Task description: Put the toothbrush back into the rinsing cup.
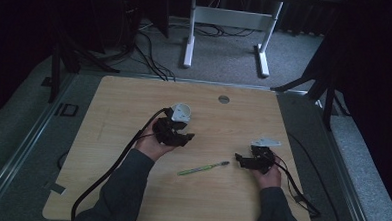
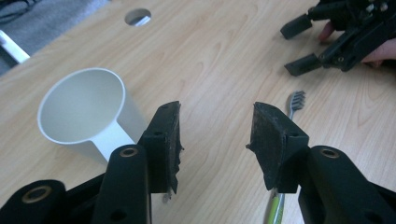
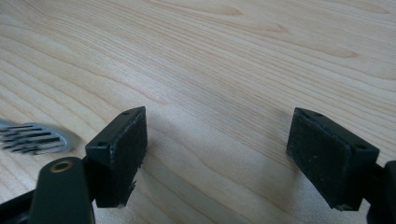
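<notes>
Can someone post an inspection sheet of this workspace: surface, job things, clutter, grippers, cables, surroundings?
Surface: light wood table with a round hole near the far edge.
Job's things: white cup standing just beyond the left gripper; green toothbrush lying flat between the hands.
Clutter: nothing seen.
Grippers: left gripper jaws open, nothing between them; right gripper jaws open over bare wood, toothbrush bristles beside one jaw.
Cables: black cable trailing from the left gripper; another off the right.
Surroundings: grey carpet, white desk frame, dark stands.
</notes>
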Action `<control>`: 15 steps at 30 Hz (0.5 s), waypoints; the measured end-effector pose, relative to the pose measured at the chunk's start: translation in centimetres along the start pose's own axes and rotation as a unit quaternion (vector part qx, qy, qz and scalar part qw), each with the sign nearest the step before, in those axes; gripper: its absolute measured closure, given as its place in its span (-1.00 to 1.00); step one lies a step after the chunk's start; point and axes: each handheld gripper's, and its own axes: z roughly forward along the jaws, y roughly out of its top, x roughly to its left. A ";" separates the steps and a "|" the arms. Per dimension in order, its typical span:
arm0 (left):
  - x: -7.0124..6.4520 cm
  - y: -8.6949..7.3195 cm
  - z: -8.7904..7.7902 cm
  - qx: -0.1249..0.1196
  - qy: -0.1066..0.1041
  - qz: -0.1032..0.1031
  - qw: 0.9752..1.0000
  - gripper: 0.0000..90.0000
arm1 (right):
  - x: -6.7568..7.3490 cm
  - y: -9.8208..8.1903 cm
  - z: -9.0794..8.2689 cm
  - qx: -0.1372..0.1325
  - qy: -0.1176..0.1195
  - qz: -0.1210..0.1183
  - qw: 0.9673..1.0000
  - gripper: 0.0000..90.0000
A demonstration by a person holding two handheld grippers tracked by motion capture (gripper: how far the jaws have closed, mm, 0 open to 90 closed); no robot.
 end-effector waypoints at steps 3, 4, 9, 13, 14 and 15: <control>0.0 0.0 0.2 0.006 -0.005 -0.001 1.000 0.20 | 0.0 0.0 0.0 0.000 0.000 0.000 1.000 -0.56; 0.0 0.0 0.2 0.007 -0.006 -0.001 1.000 0.20 | 0.0 0.0 0.0 0.000 0.000 0.000 1.000 -0.56; -0.3 0.0 0.4 0.010 -0.010 0.000 1.000 0.21 | 0.0 0.0 0.0 0.000 0.000 0.000 1.000 -0.56; -0.4 0.1 0.5 0.010 -0.012 0.001 1.000 0.21 | 0.0 0.0 0.0 0.000 0.000 0.000 1.000 -0.56; -0.5 0.2 0.6 0.011 -0.013 0.001 1.000 0.21 | 0.0 0.0 0.0 0.000 0.000 0.000 1.000 -0.56; -0.5 0.2 0.6 0.013 -0.013 0.001 1.000 0.22 | 0.0 0.0 0.0 0.000 0.000 0.000 1.000 -0.56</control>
